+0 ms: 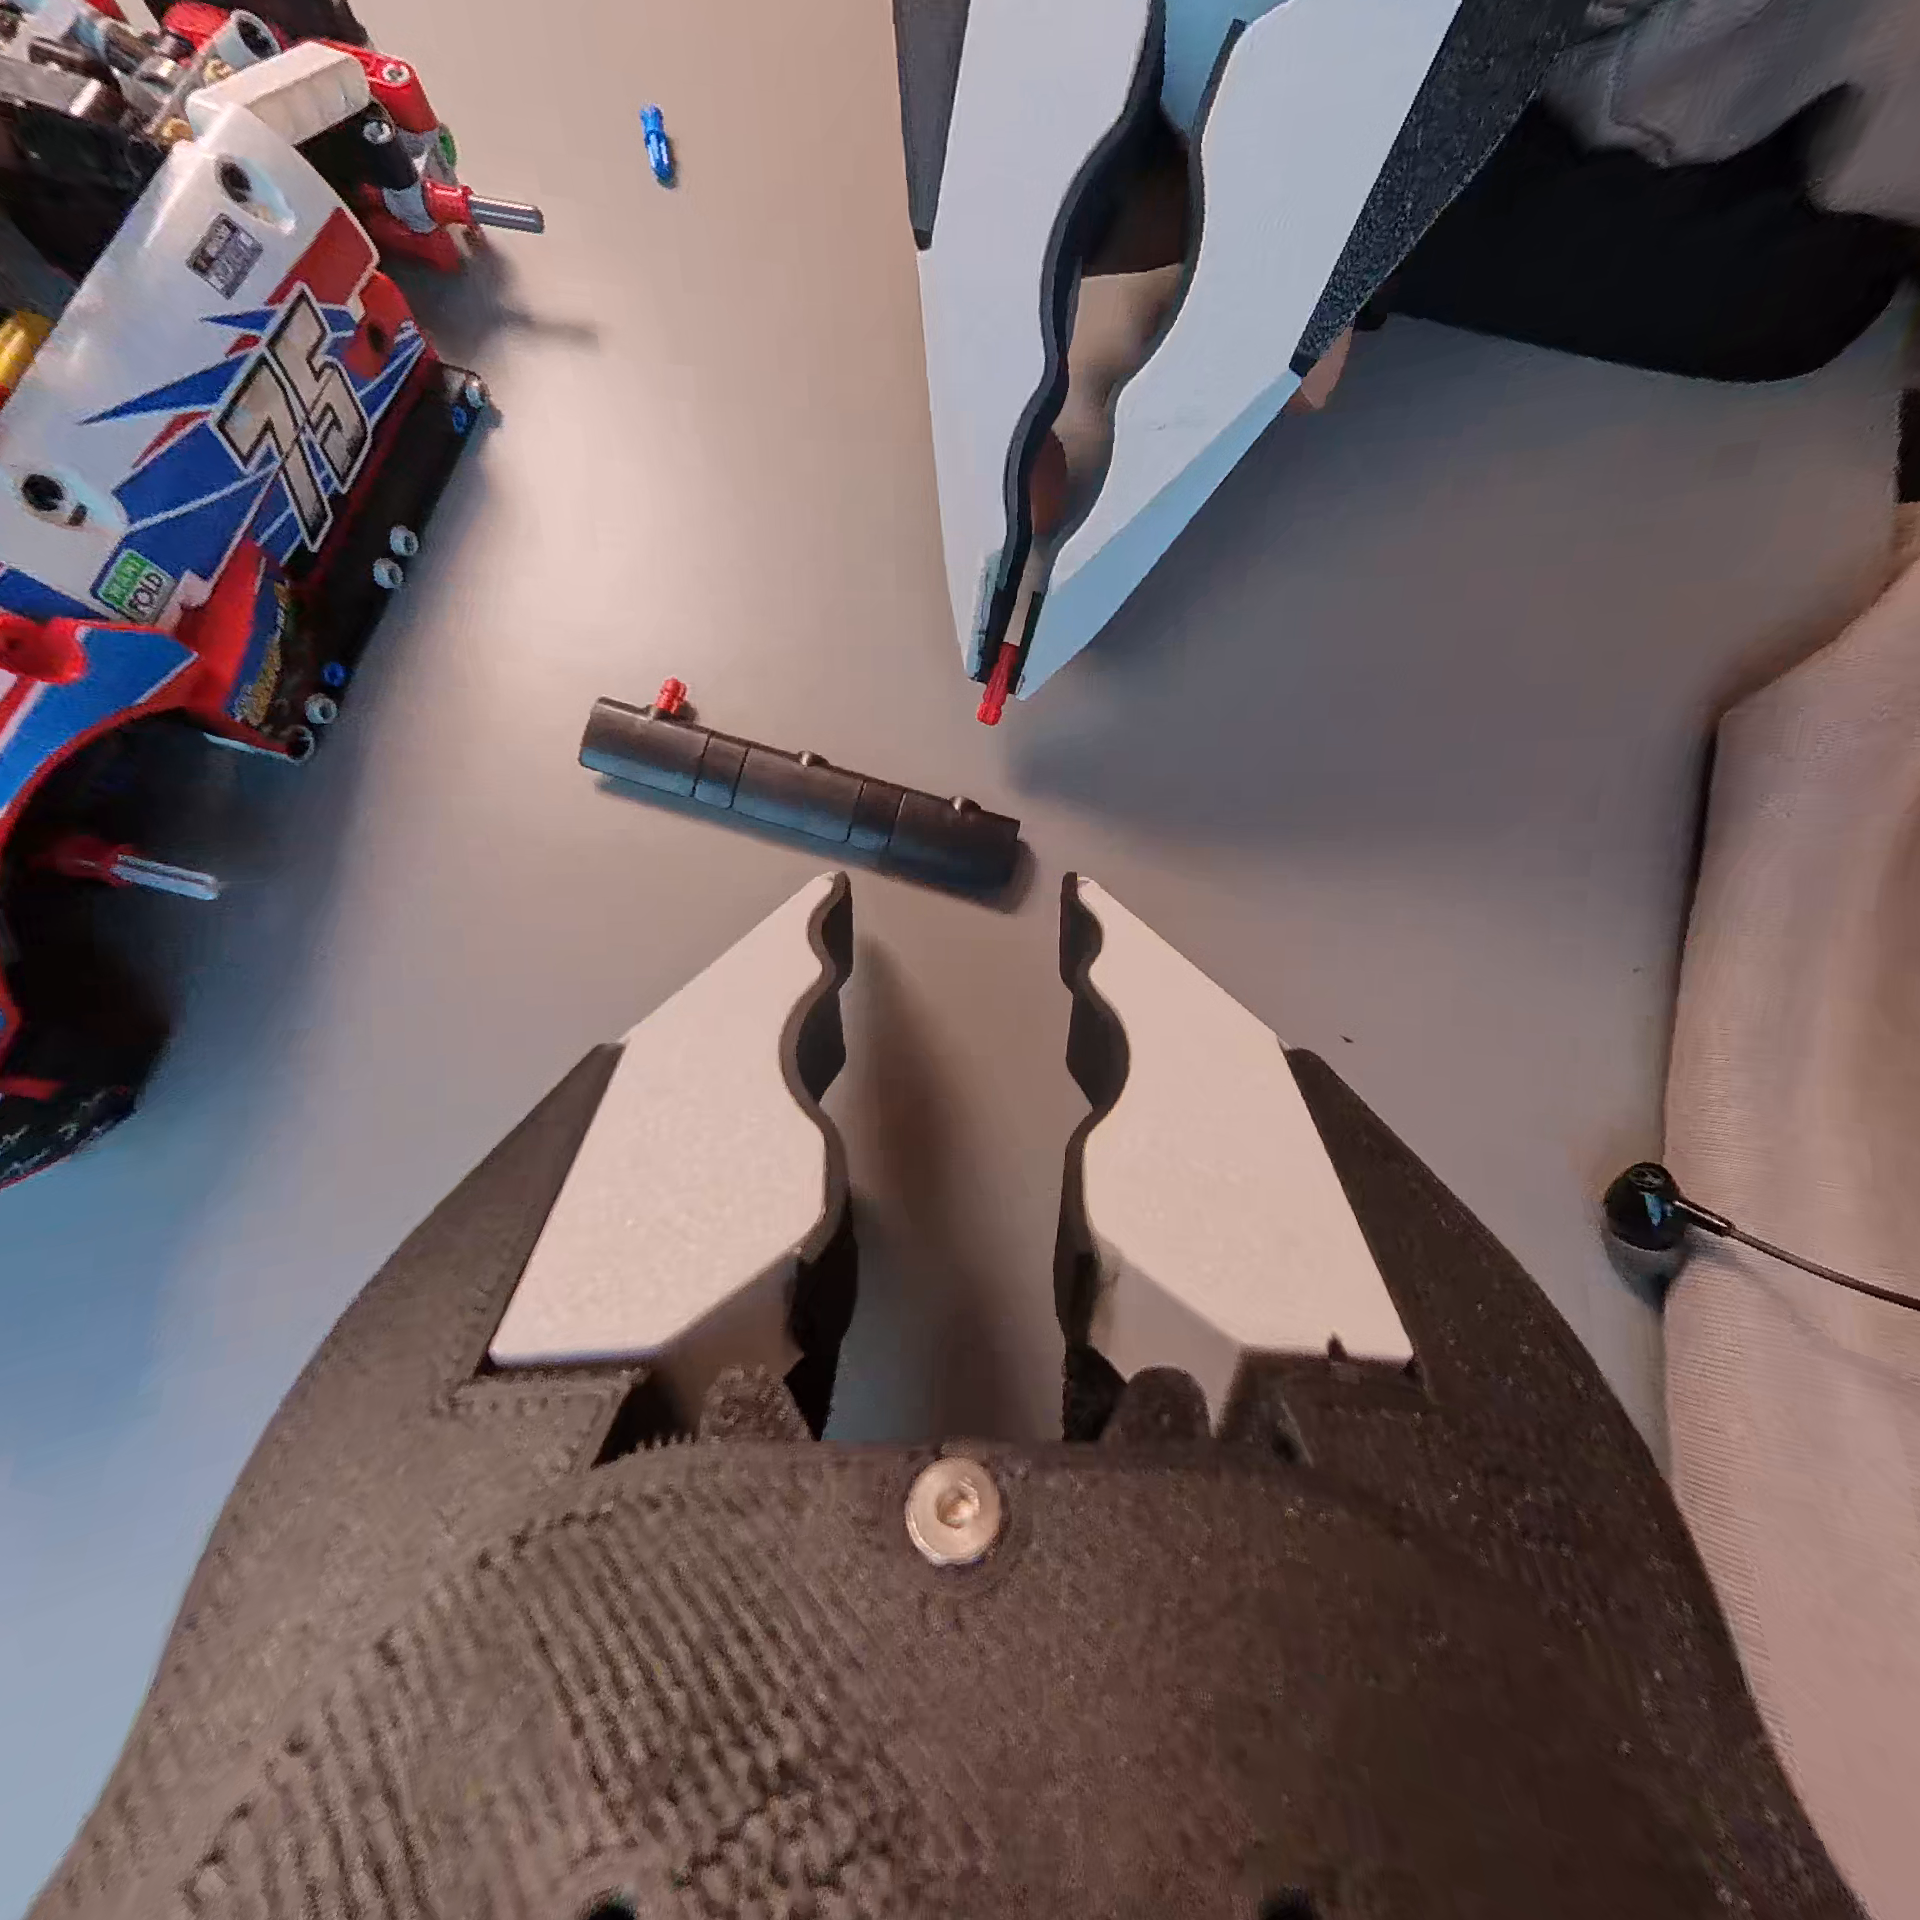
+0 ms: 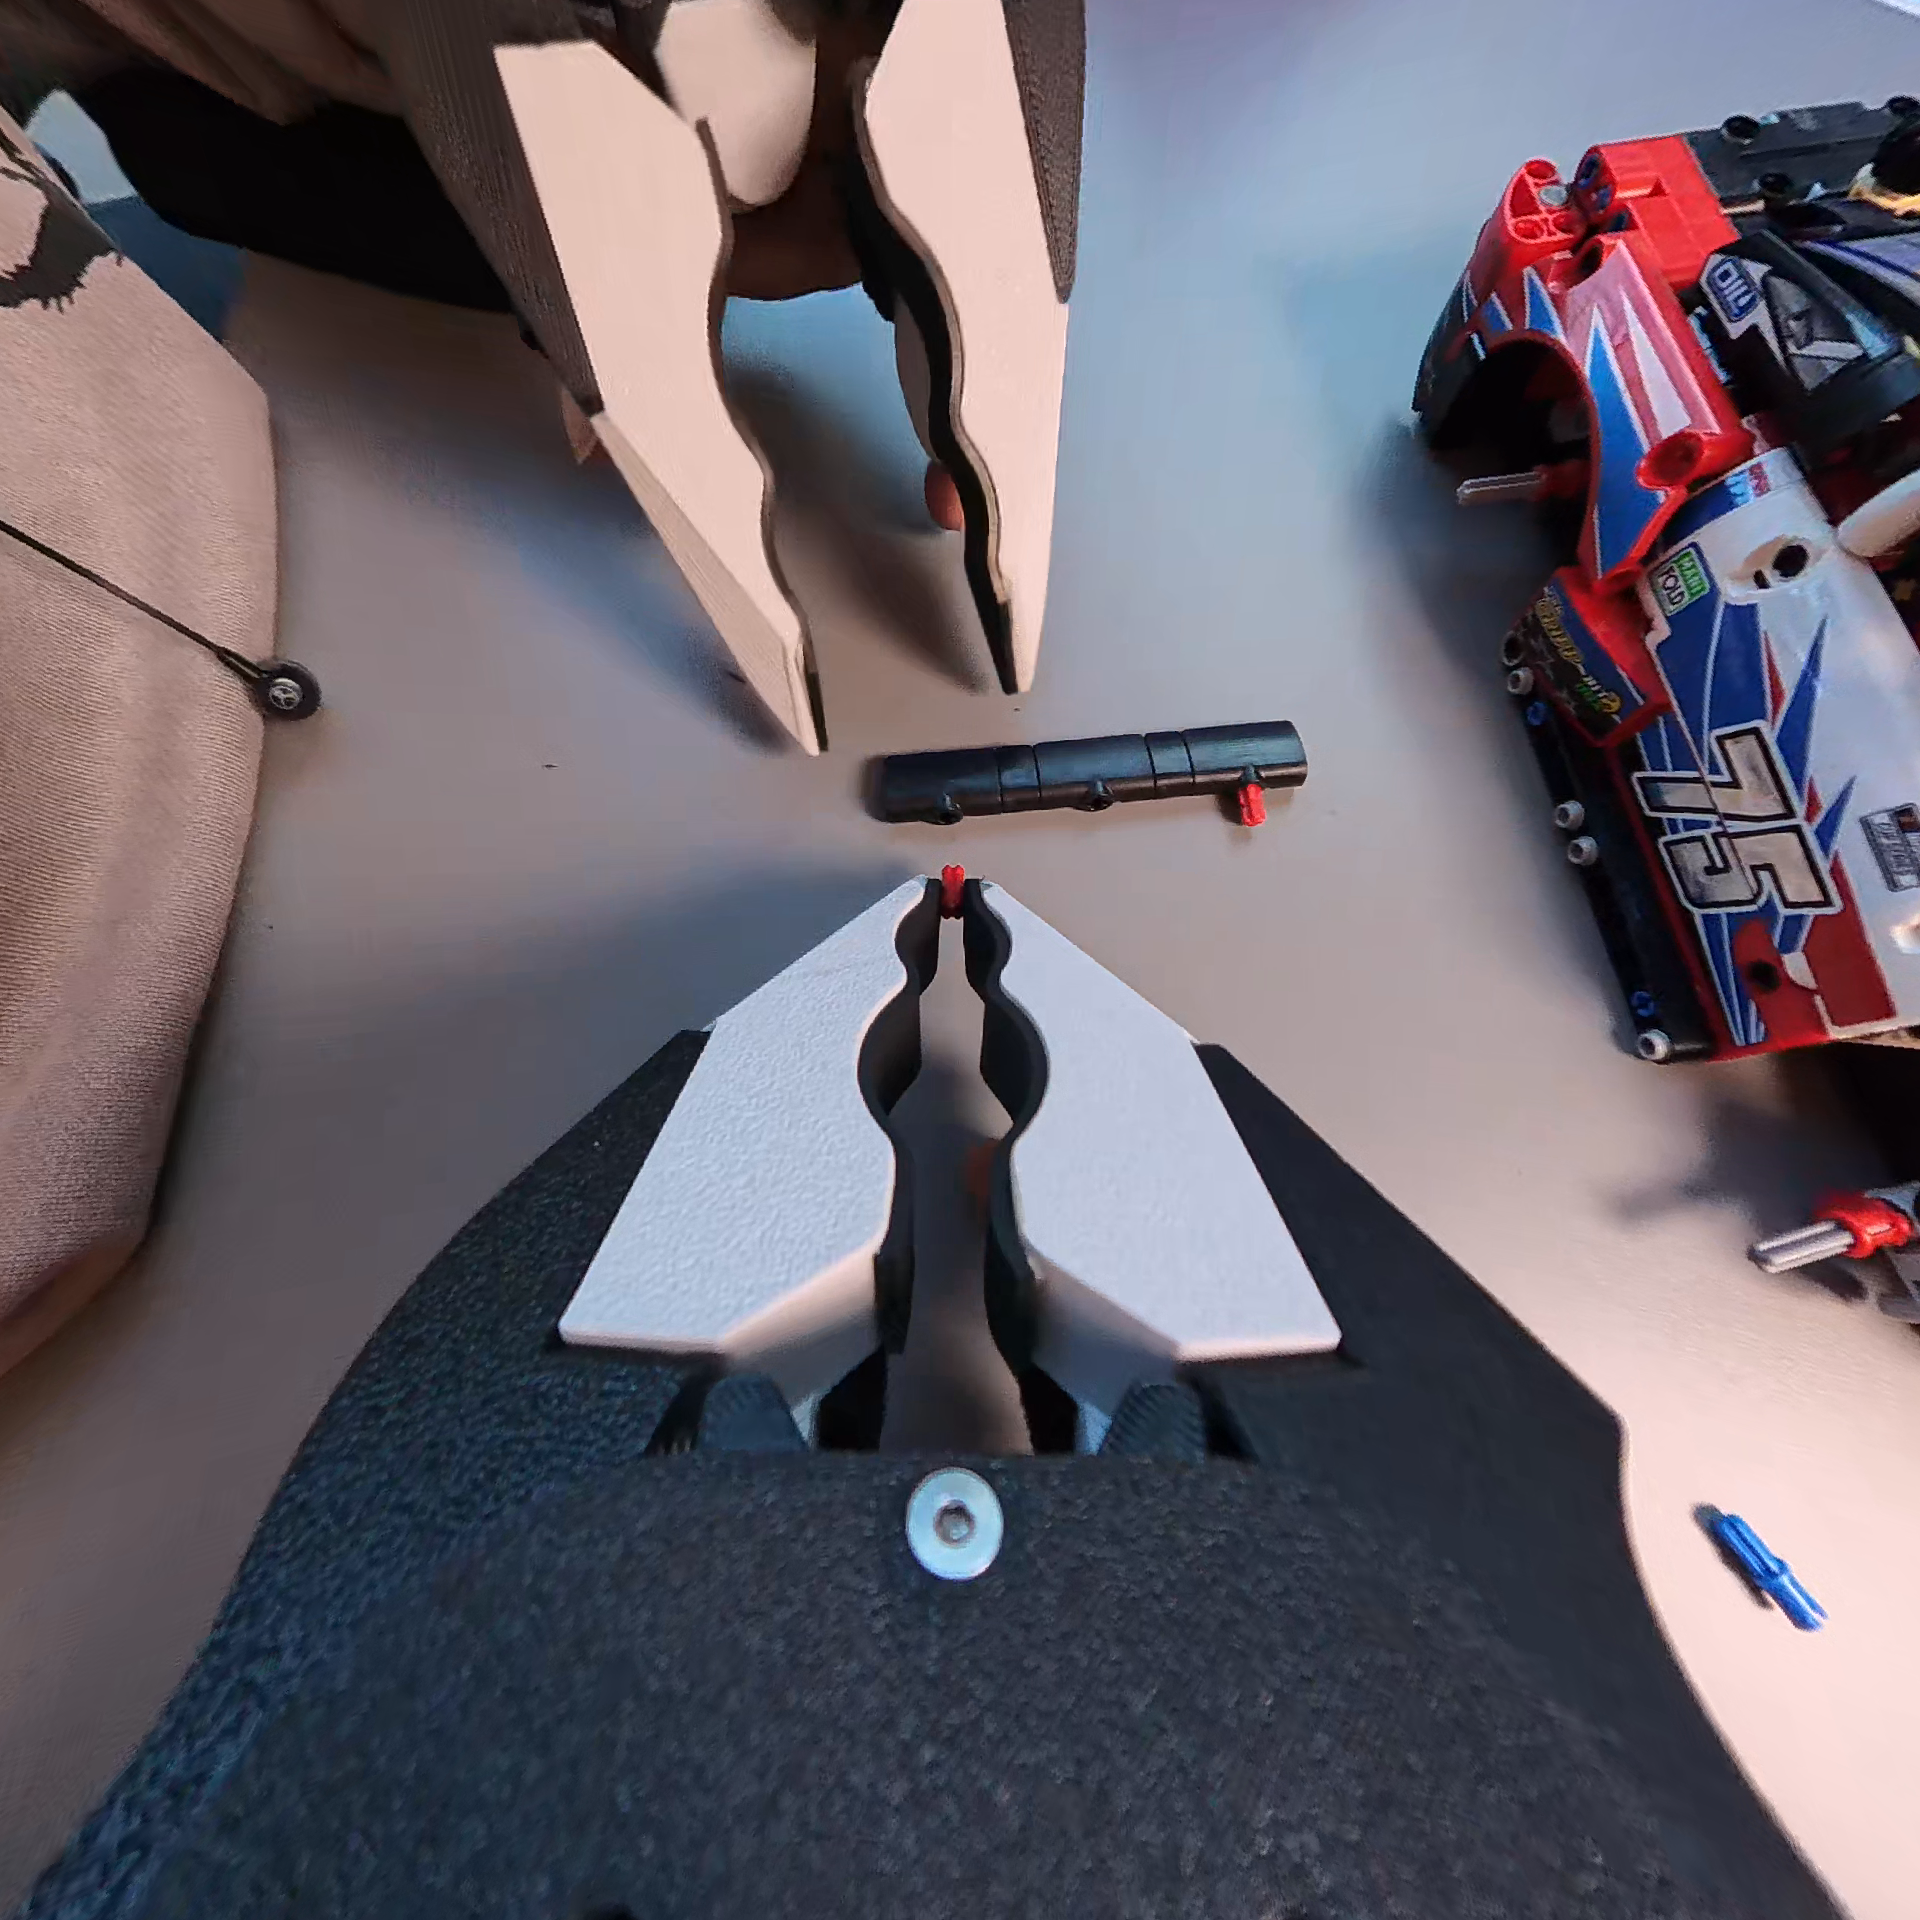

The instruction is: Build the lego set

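My right gripper [image 2: 952, 891] pinches a red pin [image 2: 952, 889] near the black beam [image 2: 1091, 771]; my left gripper [image 1: 956, 894] hovers, fingers apart, beside it.

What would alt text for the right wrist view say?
The right claw pinches a red pin just short of a black beam on the table. The open left claw faces it; a race car model sits right.
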Demonstrator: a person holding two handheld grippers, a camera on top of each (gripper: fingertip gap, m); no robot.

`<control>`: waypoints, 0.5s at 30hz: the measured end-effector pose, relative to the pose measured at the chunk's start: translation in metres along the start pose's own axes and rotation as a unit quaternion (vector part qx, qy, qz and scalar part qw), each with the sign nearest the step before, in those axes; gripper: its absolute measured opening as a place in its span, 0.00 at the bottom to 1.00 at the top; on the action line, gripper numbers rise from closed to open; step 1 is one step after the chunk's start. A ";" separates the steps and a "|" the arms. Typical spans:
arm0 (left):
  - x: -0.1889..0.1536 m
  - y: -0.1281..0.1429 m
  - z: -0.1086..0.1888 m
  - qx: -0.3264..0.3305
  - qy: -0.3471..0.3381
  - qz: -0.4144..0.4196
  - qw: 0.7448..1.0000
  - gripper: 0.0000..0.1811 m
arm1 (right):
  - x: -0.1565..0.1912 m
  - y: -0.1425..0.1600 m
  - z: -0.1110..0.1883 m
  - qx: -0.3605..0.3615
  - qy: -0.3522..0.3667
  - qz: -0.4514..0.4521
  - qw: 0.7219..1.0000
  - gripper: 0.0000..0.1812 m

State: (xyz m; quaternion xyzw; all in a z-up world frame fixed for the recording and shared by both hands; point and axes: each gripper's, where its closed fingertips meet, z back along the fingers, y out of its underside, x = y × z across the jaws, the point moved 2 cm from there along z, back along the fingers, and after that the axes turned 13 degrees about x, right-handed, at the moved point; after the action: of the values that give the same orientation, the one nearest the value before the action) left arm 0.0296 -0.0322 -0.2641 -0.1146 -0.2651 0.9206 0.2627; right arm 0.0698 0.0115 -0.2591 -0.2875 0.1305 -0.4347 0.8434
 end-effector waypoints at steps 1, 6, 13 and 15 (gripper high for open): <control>0.001 -0.001 -0.002 0.004 -0.018 -0.010 1.000 0.21 | 0.001 0.000 0.000 0.001 0.000 0.002 1.000 0.01; 0.001 -0.003 -0.009 0.015 -0.035 -0.028 0.999 0.15 | 0.001 0.001 0.000 0.000 0.003 0.002 1.000 0.01; 0.009 -0.006 -0.006 -0.014 -0.047 -0.020 0.999 0.00 | -0.001 0.000 0.000 0.001 0.019 0.001 1.000 0.01; 0.010 -0.008 -0.003 -0.028 -0.029 0.000 0.999 0.00 | -0.002 0.000 -0.001 0.001 0.024 0.000 1.000 0.01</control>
State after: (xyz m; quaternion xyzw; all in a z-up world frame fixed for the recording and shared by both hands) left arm 0.0250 -0.0198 -0.2629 -0.0954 -0.2986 0.9158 0.2512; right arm 0.0680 0.0130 -0.2596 -0.2762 0.1505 -0.4417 0.8402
